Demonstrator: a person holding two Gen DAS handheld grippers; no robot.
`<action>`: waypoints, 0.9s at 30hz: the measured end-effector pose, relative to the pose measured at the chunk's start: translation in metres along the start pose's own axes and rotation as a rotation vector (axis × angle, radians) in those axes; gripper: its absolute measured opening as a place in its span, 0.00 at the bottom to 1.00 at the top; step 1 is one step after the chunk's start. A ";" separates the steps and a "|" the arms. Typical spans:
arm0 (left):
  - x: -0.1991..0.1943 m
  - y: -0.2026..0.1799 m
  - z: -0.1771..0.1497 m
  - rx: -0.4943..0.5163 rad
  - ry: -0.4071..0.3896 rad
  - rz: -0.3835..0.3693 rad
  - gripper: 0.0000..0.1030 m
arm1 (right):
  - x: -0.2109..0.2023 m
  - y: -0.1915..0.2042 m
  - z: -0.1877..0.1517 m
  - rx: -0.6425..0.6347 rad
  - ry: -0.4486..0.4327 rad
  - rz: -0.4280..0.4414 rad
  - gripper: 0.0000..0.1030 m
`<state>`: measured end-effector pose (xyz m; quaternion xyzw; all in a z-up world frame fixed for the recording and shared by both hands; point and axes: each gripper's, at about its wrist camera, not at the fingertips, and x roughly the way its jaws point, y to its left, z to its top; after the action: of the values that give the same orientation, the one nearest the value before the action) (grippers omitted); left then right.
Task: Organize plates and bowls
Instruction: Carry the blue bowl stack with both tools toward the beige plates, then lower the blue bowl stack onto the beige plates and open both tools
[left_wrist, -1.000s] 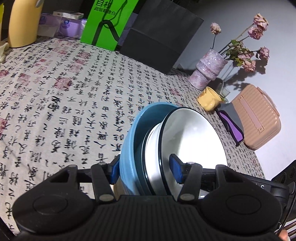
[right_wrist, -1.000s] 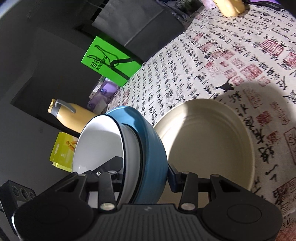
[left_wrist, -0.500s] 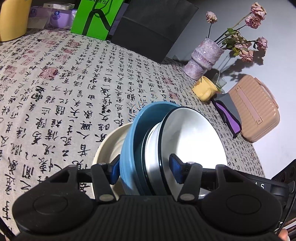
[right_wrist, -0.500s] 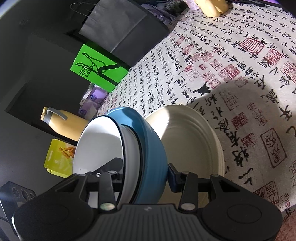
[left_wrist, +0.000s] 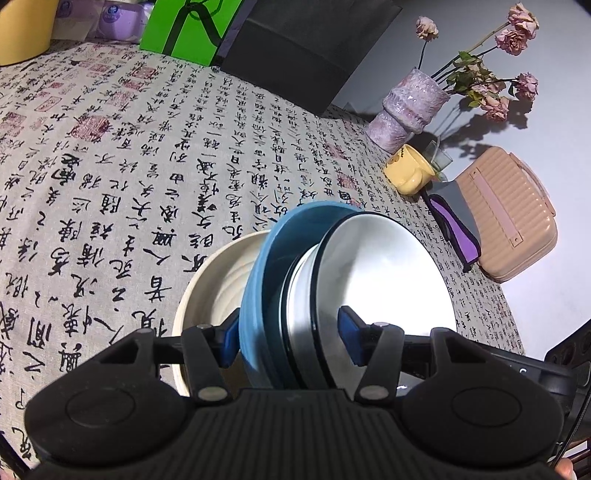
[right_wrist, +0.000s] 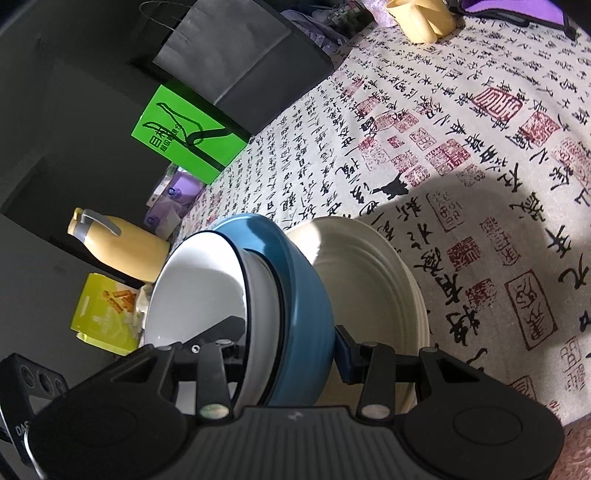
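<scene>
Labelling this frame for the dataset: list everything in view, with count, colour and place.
blue bowl: 1, blue, held on edge in both grippers
white bowl: 1, white with dark rim, nested in blue bowl
cream plate: 1, cream, on the cloth behind the bowls
tablecloth: 1, beige with black script
green bag: 1, green, far edge
black bag: 1, black, beside green bag
vase: 1, lilac, dried pink roses
yellow mug: 1, by the vase
case: 1, peach, table edge
yellow jug: 1, far edge
left gripper: shut on both bowls
right gripper: shut on both bowls
</scene>
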<state>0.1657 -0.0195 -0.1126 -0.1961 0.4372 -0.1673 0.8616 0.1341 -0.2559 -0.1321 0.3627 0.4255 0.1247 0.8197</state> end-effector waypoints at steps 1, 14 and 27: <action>0.001 0.000 0.000 -0.002 0.003 0.000 0.53 | 0.000 0.001 0.000 -0.008 -0.002 -0.009 0.40; 0.009 0.005 -0.001 -0.011 0.017 0.000 0.52 | 0.005 0.005 0.002 -0.070 -0.018 -0.066 0.39; 0.009 0.004 -0.001 0.013 0.013 0.001 0.51 | 0.006 0.007 0.002 -0.115 -0.028 -0.087 0.39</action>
<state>0.1702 -0.0204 -0.1211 -0.1893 0.4418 -0.1710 0.8601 0.1401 -0.2494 -0.1300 0.2978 0.4213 0.1082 0.8498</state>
